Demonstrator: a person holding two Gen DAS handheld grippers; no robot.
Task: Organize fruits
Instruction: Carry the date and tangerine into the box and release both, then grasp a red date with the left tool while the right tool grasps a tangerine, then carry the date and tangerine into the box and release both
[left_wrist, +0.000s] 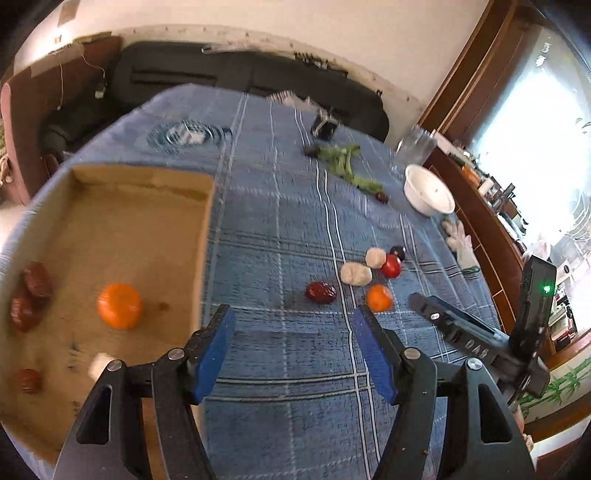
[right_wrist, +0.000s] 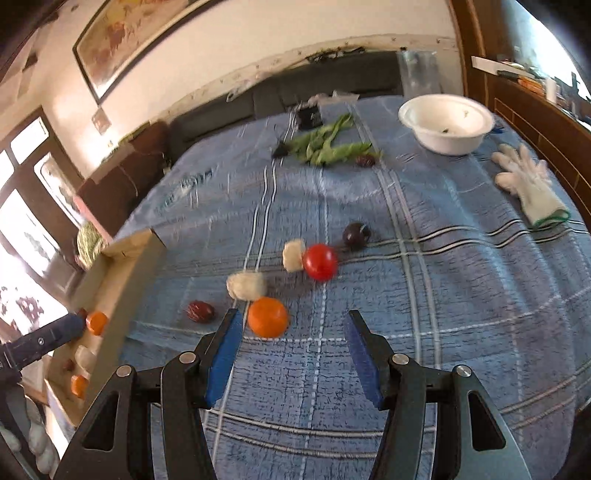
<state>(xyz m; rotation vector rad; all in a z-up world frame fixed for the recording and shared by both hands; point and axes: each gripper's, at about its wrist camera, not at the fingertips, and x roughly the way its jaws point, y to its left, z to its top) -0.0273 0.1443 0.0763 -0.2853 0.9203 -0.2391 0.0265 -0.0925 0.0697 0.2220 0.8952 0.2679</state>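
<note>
My left gripper (left_wrist: 293, 314) is open and empty over the blue checked cloth, beside the cardboard box (left_wrist: 205, 229). An orange (left_wrist: 119, 305) and red dates (left_wrist: 36, 281) lie in the box. On the cloth ahead lie a red date (left_wrist: 320, 292), an orange (left_wrist: 379, 297), two white pieces (left_wrist: 355, 274), a red tomato (left_wrist: 391, 266) and a dark plum (left_wrist: 398, 252). My right gripper (right_wrist: 293, 321) is open and empty, with the loose orange (right_wrist: 267, 317) just ahead of its left fingertip. Farther off are the tomato (right_wrist: 320, 261) and plum (right_wrist: 355, 234).
A white bowl (right_wrist: 476, 110), a white glove (right_wrist: 528, 181), green leaves (right_wrist: 325, 147) with a date (right_wrist: 365, 160) beside them, and a clear container (right_wrist: 419, 72) are at the far side. A dark sofa stands behind the table, wooden furniture to its right.
</note>
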